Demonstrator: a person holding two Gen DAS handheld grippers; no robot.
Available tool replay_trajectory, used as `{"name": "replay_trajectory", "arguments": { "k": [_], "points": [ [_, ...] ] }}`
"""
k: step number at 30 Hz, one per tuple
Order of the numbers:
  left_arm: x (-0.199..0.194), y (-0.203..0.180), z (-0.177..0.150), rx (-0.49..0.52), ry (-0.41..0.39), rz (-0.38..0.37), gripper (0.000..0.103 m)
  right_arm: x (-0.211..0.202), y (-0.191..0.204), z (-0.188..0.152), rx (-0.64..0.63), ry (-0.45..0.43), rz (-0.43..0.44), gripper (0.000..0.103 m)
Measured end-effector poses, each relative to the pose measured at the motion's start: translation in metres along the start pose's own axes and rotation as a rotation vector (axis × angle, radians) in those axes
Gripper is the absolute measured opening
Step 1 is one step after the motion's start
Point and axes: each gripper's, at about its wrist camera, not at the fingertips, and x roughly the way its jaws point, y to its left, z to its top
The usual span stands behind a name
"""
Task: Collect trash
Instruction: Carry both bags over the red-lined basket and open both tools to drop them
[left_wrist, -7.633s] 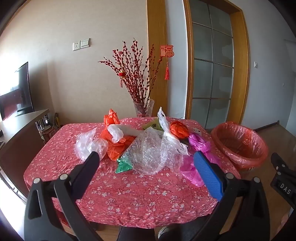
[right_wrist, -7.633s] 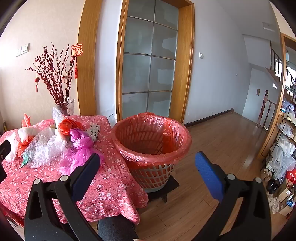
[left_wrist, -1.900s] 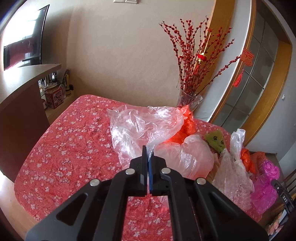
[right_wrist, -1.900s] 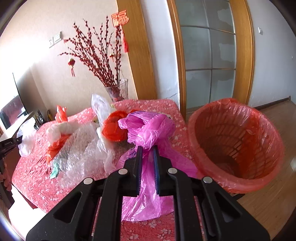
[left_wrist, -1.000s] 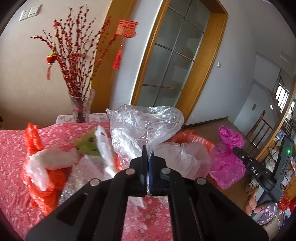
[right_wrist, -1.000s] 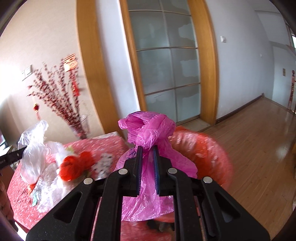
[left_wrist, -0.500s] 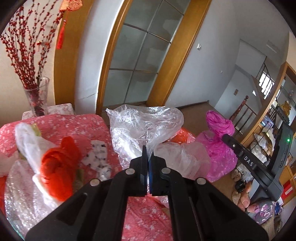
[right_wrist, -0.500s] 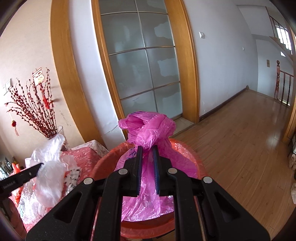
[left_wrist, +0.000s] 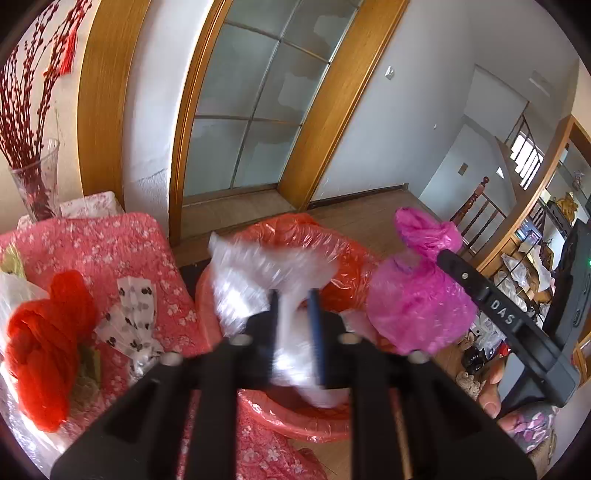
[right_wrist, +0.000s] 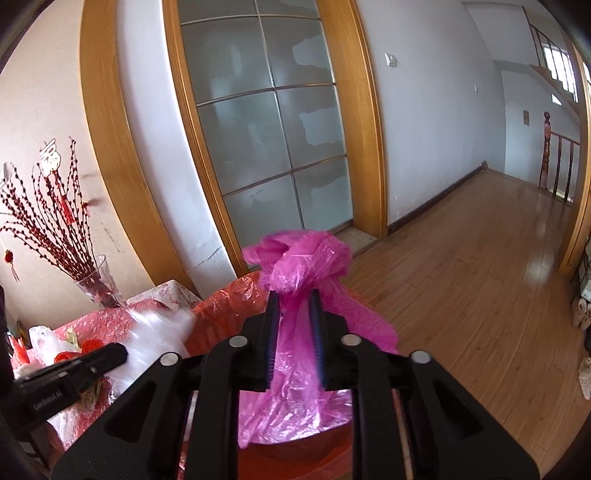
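Both jaws parted, bags (left_wrist: 266, 280) (right_wrist: 310, 269) over bin (left_wrist: 332, 258)

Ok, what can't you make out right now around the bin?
- Bin interior: both views, covered by the bags and grippers.
- Clear bag: left wrist view, motion-blurred; outline and contact with the left gripper fingers unclear.
- Pink bag: right wrist view, fills the right gripper gap; pinched or loose, unclear.

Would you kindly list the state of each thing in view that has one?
left gripper: open, clear bag loose between fingers
right gripper: open, pink bag loose between fingers
clear bag: blurred, over bin
pink bag: knotted, over bin
bin: lined, open-topped
red bag: knotted, on table
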Motion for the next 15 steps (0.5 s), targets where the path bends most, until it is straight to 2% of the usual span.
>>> {"name": "replay_trajectory", "arguments": {
  "k": [3, 6, 11, 15],
  "points": [
    [0.004, 0.004, -0.004, -0.005, 0.013, -0.002, 0.026, 0.001, -0.005, -0.003, 0.012, 0.017, -0.001, 0.026],
    [-0.001, 0.012, -0.009, -0.012, 0.007, 0.014, 0.029, -0.001, -0.006, -0.007, 0.001, 0.024, -0.010, 0.035],
    [-0.030, 0.027, -0.018, -0.014, -0.035, 0.077, 0.034, -0.008, 0.007, -0.013, -0.059, 0.011, -0.023, 0.035],
    [-0.066, 0.038, -0.029, -0.002, -0.091, 0.157, 0.039, -0.014, 0.026, -0.019, -0.111, 0.005, 0.003, 0.035]
  ]
}}
